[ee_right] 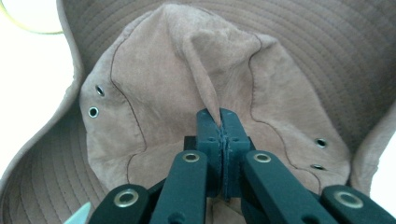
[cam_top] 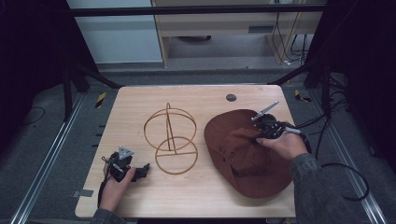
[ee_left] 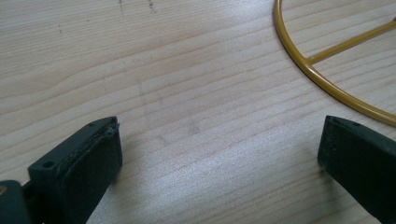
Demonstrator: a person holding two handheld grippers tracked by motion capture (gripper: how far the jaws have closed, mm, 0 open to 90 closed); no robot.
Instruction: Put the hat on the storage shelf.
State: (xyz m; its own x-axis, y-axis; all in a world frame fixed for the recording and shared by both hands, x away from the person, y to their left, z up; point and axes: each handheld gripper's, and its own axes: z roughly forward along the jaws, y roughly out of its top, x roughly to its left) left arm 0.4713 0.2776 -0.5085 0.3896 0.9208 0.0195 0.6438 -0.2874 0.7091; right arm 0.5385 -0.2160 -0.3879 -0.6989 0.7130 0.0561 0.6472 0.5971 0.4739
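My right gripper [ee_right: 220, 122] is clenched on a pinched ridge of cloth at the crown of the brown hat [cam_top: 243, 154], which lies at the right of the desk [cam_top: 140, 107] in the high view. The hat looks like soft, suede-like fabric: a floppy stitched brim, a creased crown, small metal eyelets [ee_right: 93, 112] on its sides. I judge it light and limp, so it will sag and fold when lifted; a fold of crown is the surest hold, the brim the weaker one. My left gripper [ee_left: 219, 144] rests released at the lower left, jaws wide over bare wood grain. Just beside it stands the wire stand [cam_top: 170, 140], thin, stiff, golden hoops, rigid and smooth.
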